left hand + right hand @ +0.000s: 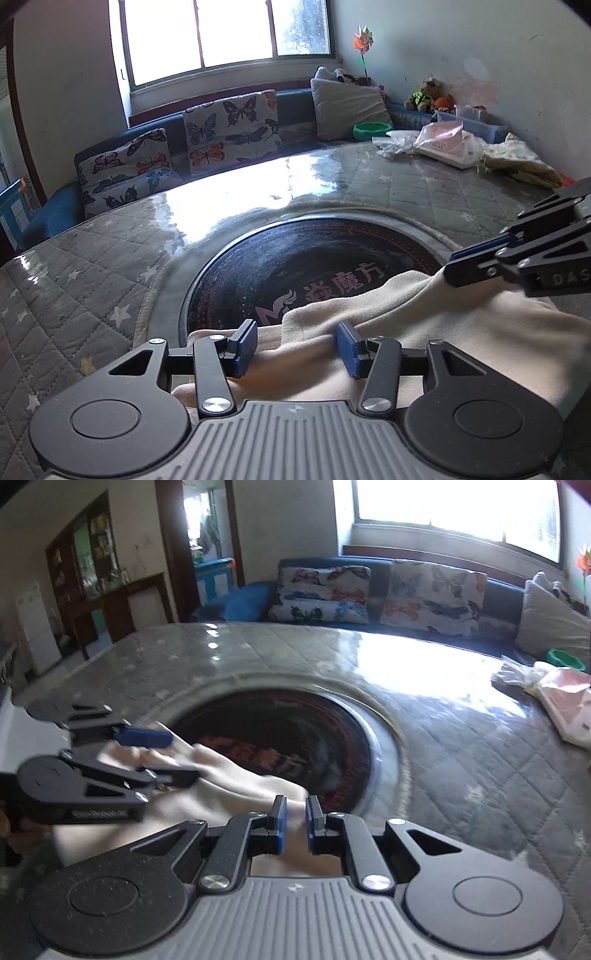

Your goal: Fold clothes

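Note:
A cream garment [424, 325] lies bunched at the near edge of the table, partly over the black round hotplate [295, 266]. My left gripper [297, 347] is open, its blue pads on either side of a fold of the cloth. My right gripper [295, 821] has its jaws a narrow gap apart over the garment [240, 779], with cloth below them; I cannot tell whether it pinches the cloth. It shows at the right of the left wrist view [480, 260], its tips at the cloth's edge. The left gripper shows in the right wrist view [162, 753], open.
The table [92, 258] has a grey quilted cover under clear plastic. Bags and a pink packet [443, 144] and a yellow cloth [517, 162] lie at its far right. A sofa with butterfly cushions [229, 129] stands behind, under the window.

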{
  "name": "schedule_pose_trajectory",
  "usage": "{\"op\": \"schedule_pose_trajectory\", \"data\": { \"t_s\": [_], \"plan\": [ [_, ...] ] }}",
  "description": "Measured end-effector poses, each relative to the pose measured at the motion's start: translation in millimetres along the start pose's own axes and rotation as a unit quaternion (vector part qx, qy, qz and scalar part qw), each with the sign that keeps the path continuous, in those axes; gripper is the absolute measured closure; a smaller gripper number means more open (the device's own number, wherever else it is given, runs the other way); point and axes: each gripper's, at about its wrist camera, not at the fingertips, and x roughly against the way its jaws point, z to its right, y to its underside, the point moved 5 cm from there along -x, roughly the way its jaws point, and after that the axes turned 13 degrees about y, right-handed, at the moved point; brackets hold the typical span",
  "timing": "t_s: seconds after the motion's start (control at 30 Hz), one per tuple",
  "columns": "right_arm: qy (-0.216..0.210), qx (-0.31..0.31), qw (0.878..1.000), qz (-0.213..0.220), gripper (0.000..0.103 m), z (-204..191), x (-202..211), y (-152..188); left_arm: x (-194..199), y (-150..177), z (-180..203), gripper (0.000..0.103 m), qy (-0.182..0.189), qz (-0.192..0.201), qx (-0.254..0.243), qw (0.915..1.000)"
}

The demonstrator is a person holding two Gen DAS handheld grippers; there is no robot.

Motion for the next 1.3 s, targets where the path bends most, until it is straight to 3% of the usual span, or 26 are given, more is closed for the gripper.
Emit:
{"op": "schedule_pose_trajectory", "data": {
  "t_s": [0.2,0.37,0.53,0.77,0.9,0.93,0.97,1.07,1.23,1.3],
  "plan": [
    [-0.008,0.006,1.000,-0.025,0.094,-12.4,-18.5,4.6,47.3,10.9,6.1,0.053,0.010,0.032,0.009,0.9994],
    [-0.006,0.009,1.000,-0.026,0.094,-13.4,-17.4,5.7,74.6,32.3,7.1,0.063,0.023,0.031,0.026,0.9989],
    [0.001,0.014,1.000,-0.024,0.094,-15.9,-16.6,6.3,70.2,48.6,-14.0,0.064,0.006,0.006,0.062,0.9980],
    [0.002,0.013,1.000,-0.024,0.093,-16.2,-16.9,5.9,77.0,42.1,-52.4,0.066,0.009,0.030,0.146,0.9888],
    [0.005,0.012,1.000,-0.022,0.093,-16.8,-17.0,6.6,66.2,41.8,-67.8,0.066,0.031,0.024,0.188,0.9814],
    [0.006,0.012,1.000,-0.021,0.092,-16.9,-16.9,6.8,62.5,42.2,-71.1,0.068,0.037,0.022,0.199,0.9791],
    [0.006,0.011,1.000,-0.021,0.092,-16.8,-16.6,7.1,58.5,42.4,-73.2,0.081,0.040,0.020,0.205,0.9779],
    [0.009,0.013,1.000,-0.017,0.092,-17.5,-16.2,7.9,56.0,39.6,-74.5,0.095,0.038,0.023,0.196,0.9795],
    [0.020,0.035,0.999,-0.006,0.091,-22.6,-14.9,10.8,68.8,26.3,-60.4,0.097,-0.005,0.049,0.118,0.9918],
    [0.025,0.044,0.999,-0.001,0.091,-25.0,-14.4,11.8,64.3,28.8,-56.6,0.097,-0.025,0.042,0.091,0.9946]
  ]
}}
